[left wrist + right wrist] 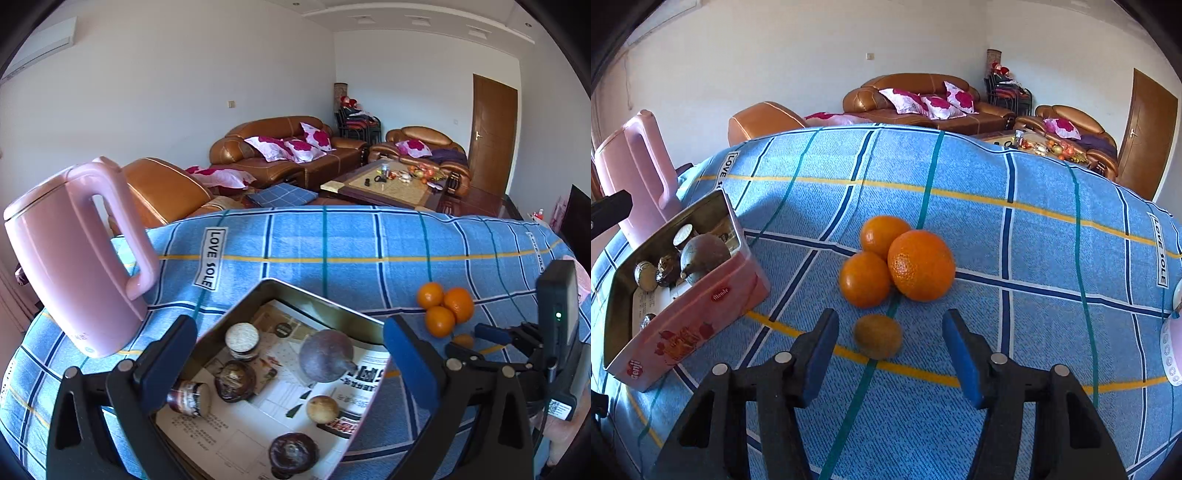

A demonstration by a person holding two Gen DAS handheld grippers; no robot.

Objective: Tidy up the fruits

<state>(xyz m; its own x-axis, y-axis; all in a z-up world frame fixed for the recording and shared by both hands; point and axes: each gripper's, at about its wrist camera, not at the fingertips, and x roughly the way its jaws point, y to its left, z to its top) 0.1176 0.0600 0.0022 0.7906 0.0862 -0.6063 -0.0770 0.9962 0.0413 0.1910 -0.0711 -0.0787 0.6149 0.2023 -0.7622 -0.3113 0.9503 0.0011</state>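
The right gripper (890, 354) hangs part-open and empty just short of the kiwi (877, 336) mid-table, three oranges (921, 264) beyond also unsorted, while the wide, empty left gripper (290, 363) overlooks the half-filled tin (236, 321) nearer the left edge

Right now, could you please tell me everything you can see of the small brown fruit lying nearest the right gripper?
The small brown fruit is oval, dull brownish-green with a fuzzy-looking skin, probably a kiwi. It lies on its side on the blue checked cloth, apart from the three oranges behind it. It sits just ahead of the right gripper, whose blue pads are not touching it.
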